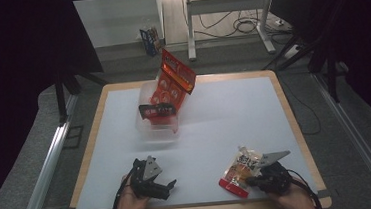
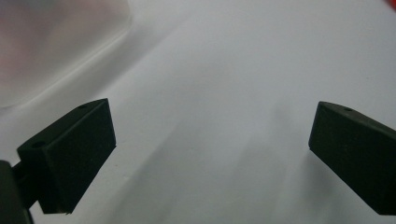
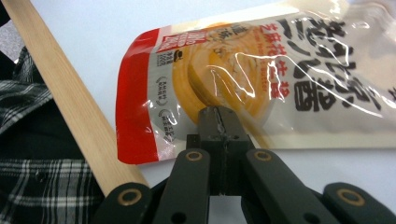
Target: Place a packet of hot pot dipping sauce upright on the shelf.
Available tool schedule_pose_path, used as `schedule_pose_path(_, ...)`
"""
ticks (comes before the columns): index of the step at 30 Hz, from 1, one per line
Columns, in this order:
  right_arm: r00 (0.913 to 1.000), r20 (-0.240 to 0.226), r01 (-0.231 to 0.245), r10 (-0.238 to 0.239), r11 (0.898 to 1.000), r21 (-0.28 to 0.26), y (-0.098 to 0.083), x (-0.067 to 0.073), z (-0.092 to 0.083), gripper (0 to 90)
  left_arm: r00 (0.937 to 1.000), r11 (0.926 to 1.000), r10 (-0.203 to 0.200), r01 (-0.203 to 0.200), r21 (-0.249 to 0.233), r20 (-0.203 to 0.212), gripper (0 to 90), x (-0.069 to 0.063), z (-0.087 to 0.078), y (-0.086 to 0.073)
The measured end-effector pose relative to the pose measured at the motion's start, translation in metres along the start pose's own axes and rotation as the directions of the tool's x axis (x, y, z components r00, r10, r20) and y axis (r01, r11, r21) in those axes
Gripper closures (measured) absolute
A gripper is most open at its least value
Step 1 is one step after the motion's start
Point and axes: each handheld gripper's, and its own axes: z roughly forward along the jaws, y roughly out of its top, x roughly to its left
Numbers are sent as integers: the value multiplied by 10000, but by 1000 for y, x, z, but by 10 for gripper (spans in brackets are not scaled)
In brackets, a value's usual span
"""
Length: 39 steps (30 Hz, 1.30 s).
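A cream and red snack packet [image 1: 240, 170] [image 3: 261, 79] lies near the table's front right edge. My right gripper [image 1: 252, 181] [image 3: 219, 116] has its jaws pressed together on the packet's near edge. At the front left my left gripper [image 1: 170, 188] [image 2: 210, 149] hovers low over the bare white tabletop, jaws wide apart with nothing between them. A clear plastic container [image 1: 158, 129] [image 2: 56, 46] stands at the back left of the table. In it a large red packet [image 1: 174, 83] leans upright, and a dark packet [image 1: 156, 110] lies across its front.
The white tabletop [image 1: 234, 115] has a wooden rim [image 3: 70, 102] close beside the right gripper. A plaid sleeve [image 3: 28, 172] shows past that rim. Beyond the table stand a metal frame [image 1: 226, 6] and floor cables.
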Motion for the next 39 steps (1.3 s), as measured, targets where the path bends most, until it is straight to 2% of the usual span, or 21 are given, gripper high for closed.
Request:
schedule_pose_path(6,9999,0,151,-151,9998,-140,14,5,13,889,10000,10000,-54,54,-3,32,6,0,0,0)
schedule_pose_path(14,9987,-302,398,-408,9986,-334,40,9,35,889,10000,10000,-44,44,39,56,10,0,-1,0)
schedule_pose_path(19,9981,-119,597,-602,9975,-390,52,12,45,889,10000,10000,-29,28,70,90,12,0,0,1)
schedule_pose_path(23,9956,163,929,-924,9951,-342,65,13,54,889,9999,9999,4,-6,128,141,14,-1,0,1)
schedule_pose_path(29,9942,303,1038,-1028,9941,-309,66,15,54,887,9996,9998,-128,124,178,260,23,-3,1,2)
schedule_pose_path(31,9914,437,1247,-1236,9919,-228,66,18,52,871,9993,9996,-131,122,251,354,23,-6,2,5)
schedule_pose_path(34,9919,383,1218,-1208,9922,-249,65,18,48,835,9977,9997,-170,156,213,650,28,-10,4,9)
schedule_pose_path(39,9908,353,1321,-1306,9903,-420,63,16,38,788,9960,9998,-78,62,181,894,101,-17,6,15)
